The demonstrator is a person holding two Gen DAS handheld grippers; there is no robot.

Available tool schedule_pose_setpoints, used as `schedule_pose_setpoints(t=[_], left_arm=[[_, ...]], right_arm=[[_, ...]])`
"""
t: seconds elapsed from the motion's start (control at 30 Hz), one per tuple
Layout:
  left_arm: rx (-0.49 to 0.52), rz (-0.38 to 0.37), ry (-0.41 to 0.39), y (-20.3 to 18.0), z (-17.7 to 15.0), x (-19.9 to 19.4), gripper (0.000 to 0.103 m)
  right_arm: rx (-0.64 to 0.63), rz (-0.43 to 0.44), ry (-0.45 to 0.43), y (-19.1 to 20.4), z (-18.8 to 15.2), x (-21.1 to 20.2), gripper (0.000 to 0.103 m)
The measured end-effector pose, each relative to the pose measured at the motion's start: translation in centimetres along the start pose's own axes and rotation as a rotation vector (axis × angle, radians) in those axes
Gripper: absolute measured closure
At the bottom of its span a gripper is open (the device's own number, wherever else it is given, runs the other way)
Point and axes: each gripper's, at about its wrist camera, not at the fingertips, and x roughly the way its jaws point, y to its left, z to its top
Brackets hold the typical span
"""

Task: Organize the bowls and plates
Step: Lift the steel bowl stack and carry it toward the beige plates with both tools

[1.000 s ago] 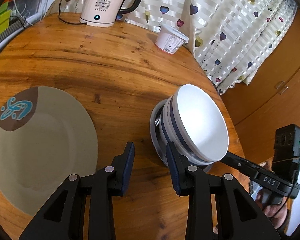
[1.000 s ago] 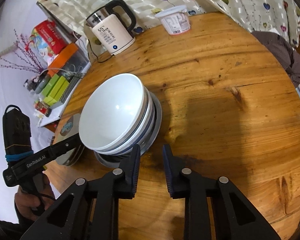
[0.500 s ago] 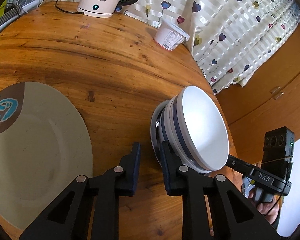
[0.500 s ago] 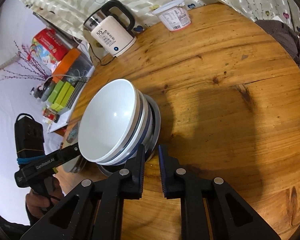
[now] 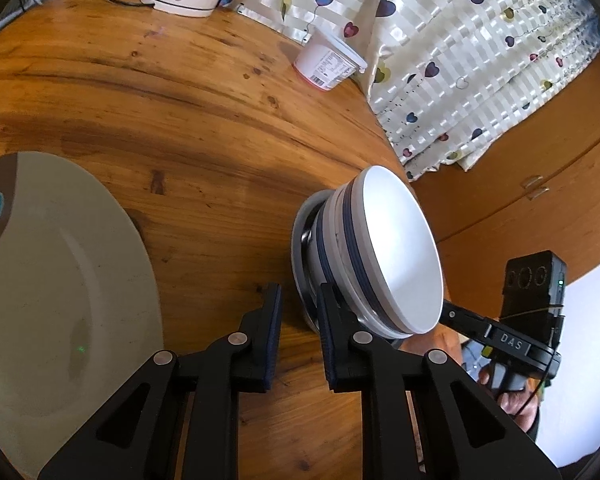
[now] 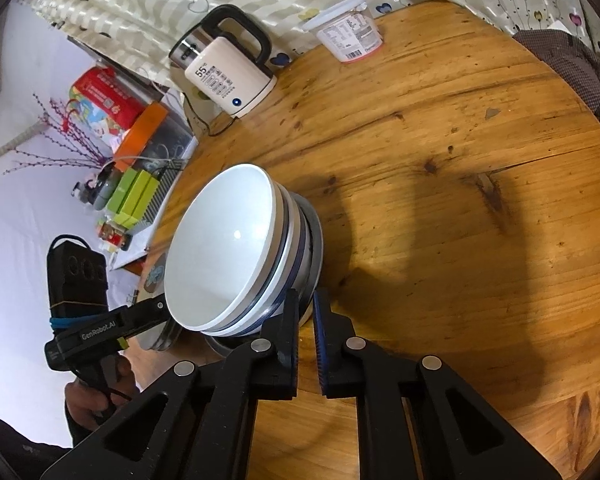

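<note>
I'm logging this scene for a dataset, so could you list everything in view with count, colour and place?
bowls: a nested stack, count unclear, white with blue bands, near the table edge
small plate: one, grey, under the bowls
large plate: one, beige with a brown and blue patch, left of the bowls
kettle: one, cream with black handle, far side of the table
tub: one, white with lid, by the curtain
table: one, round, wooden
curtain: cream with hearts, behind the table
boxes: several, green, off the table
left claw: open, beside the small plate
right claw: narrow gap, at the small plate's rim
</note>
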Motion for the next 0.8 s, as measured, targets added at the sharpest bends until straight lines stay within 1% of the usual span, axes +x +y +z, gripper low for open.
schedule_pose_setpoints(t=[0.03, 0.13, 0.43, 0.8], left_arm=[[-0.007, -0.013, 0.003, 0.1, 0.0, 0.1, 0.087], [-0.014, -0.048, 0.01, 0.3, 0.2, 0.2, 0.094], [-0.039, -0.098, 0.018, 0.9, 0.3, 0.2, 0.094], [-0.033, -0.091, 0.003, 0.9, 0.0, -0.2, 0.095]], right_arm=[[0.003, 0.004, 0.001, -0.2, 0.0, -0.1, 0.093], [0.002, 0.02, 0.012, -0.4, 0.2, 0.0, 0.093], [0.048, 0.098, 0.026, -1.8, 0.7, 0.3, 0.093], [0.056, 0.122, 0.026, -1.7, 0.7, 0.5, 0.094]])
